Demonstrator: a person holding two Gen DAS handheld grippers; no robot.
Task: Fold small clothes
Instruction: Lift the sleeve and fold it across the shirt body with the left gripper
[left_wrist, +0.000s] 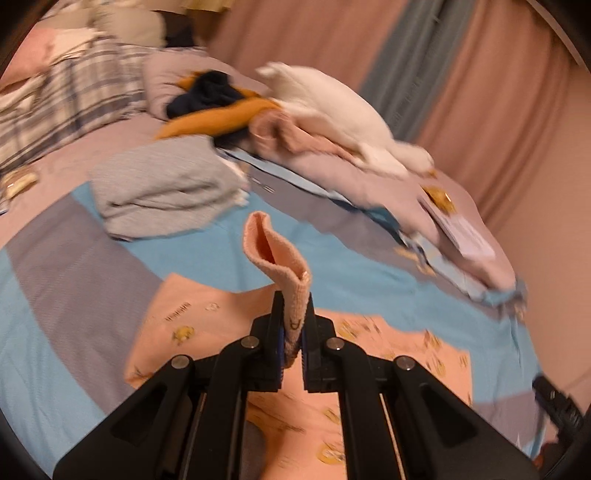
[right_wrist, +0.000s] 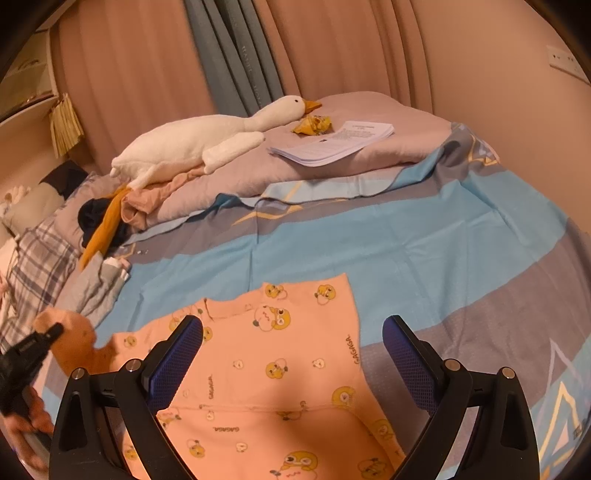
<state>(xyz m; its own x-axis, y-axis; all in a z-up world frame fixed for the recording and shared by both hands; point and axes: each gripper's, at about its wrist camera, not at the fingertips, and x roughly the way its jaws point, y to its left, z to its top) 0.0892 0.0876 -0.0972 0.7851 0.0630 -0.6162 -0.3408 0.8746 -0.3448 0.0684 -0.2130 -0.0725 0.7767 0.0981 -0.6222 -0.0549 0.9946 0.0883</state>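
A small pink garment (right_wrist: 280, 365) with yellow cartoon prints lies spread on the bed; it also shows in the left wrist view (left_wrist: 207, 332). My left gripper (left_wrist: 293, 328) is shut on the garment's ribbed pink cuff (left_wrist: 273, 251), lifted above the bed; the same gripper shows at the left edge of the right wrist view (right_wrist: 40, 343). My right gripper (right_wrist: 291, 354) is open and empty, jaws wide, hovering over the garment's middle.
The bedsheet (right_wrist: 424, 240) is blue and grey striped. A folded grey garment (left_wrist: 166, 192) lies beyond the pink one. A white goose plush (right_wrist: 207, 140), a clothes pile (left_wrist: 221, 103), papers (right_wrist: 332, 144) and a mauve duvet (right_wrist: 388, 155) sit at the back. Curtains behind.
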